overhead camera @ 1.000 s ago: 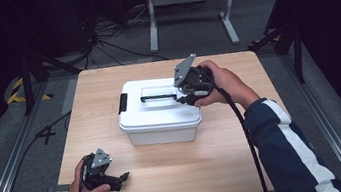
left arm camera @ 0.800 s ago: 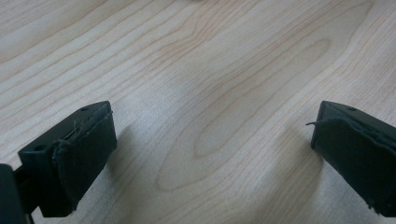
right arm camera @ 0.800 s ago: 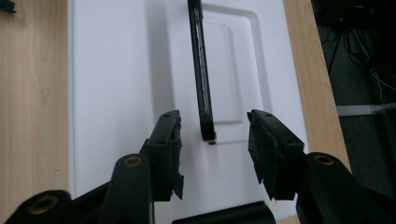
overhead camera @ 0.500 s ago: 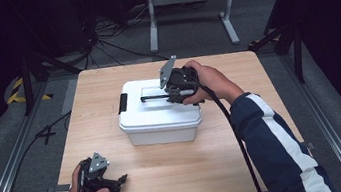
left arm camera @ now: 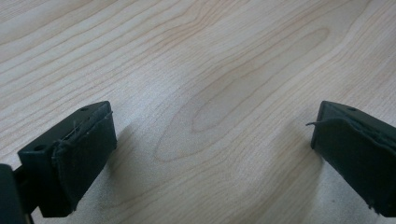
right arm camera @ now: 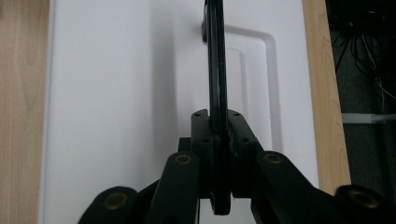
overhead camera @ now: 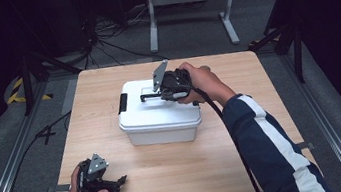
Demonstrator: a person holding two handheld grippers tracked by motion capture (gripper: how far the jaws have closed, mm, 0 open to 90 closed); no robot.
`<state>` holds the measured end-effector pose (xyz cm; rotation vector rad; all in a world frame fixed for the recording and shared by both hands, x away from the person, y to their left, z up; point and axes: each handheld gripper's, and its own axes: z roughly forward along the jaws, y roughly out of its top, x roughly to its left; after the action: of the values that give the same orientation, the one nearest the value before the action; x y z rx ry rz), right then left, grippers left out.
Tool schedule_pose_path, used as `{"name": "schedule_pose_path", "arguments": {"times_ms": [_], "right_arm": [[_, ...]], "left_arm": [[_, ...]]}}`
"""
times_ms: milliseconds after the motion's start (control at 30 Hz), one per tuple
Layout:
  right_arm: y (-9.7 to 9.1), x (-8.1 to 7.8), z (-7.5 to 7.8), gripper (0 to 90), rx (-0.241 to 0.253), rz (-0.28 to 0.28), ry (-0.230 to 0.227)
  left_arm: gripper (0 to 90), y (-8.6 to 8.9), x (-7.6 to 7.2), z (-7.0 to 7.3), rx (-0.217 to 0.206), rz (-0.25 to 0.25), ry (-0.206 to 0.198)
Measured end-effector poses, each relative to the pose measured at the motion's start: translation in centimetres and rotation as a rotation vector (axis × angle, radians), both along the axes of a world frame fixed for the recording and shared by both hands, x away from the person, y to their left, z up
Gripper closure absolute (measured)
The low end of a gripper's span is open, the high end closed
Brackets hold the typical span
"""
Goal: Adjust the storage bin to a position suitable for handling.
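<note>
A white plastic box (overhead camera: 158, 120) with a lid stands mid-table. Its black carry handle (overhead camera: 150, 97) is swung up off the lid. My right gripper (overhead camera: 163, 96) reaches in from the right over the lid and is shut on the handle. In the right gripper view the thin black handle (right arm camera: 215, 56) runs upright between the closed jaws of my right gripper (right arm camera: 218, 122), above the white lid (right arm camera: 116, 93). My left gripper (overhead camera: 119, 182) lies on the table at the front left, held in a hand. Its jaws stand wide apart over bare wood, my left gripper (left arm camera: 210, 140) holding nothing.
The wooden table (overhead camera: 238, 91) has bare room on all sides of the box. A black latch (overhead camera: 122, 103) sits on the box's left end. Beyond the far edge lie cables and a metal stand (overhead camera: 188, 2) on the floor.
My right gripper has slid leftwards over the lid while holding the handle. The left hand and its gripper have stayed near the front left corner.
</note>
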<state>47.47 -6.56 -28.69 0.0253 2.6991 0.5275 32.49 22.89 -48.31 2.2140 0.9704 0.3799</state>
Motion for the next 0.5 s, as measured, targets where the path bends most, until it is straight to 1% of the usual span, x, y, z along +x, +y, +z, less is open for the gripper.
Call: {"name": "schedule_pose_path", "arguments": {"times_ms": [67,100,167,300,500], "right_arm": [[-0.03,0.14,0.03,83.9,0.006,0.009,-0.001],[-0.08,0.11,0.07,83.9,0.009,0.002,0.003],[-0.10,0.12,0.12,83.9,0.021,0.008,0.002],[-0.09,0.02,0.26,83.9,0.026,0.012,-0.005],[-0.31,-0.08,0.50,84.1,0.056,0.012,-0.012]], "left_arm": [[0.6,-0.01,-0.01,0.00,-0.001,0.001,0.001],[0.6,-0.01,-0.01,0.00,-0.001,0.001,0.001],[0.6,0.00,0.00,0.00,0.000,0.000,0.000],[0.6,0.00,0.00,0.00,-0.001,0.000,0.001],[0.6,0.00,0.00,0.00,-0.001,0.000,0.001]]}}
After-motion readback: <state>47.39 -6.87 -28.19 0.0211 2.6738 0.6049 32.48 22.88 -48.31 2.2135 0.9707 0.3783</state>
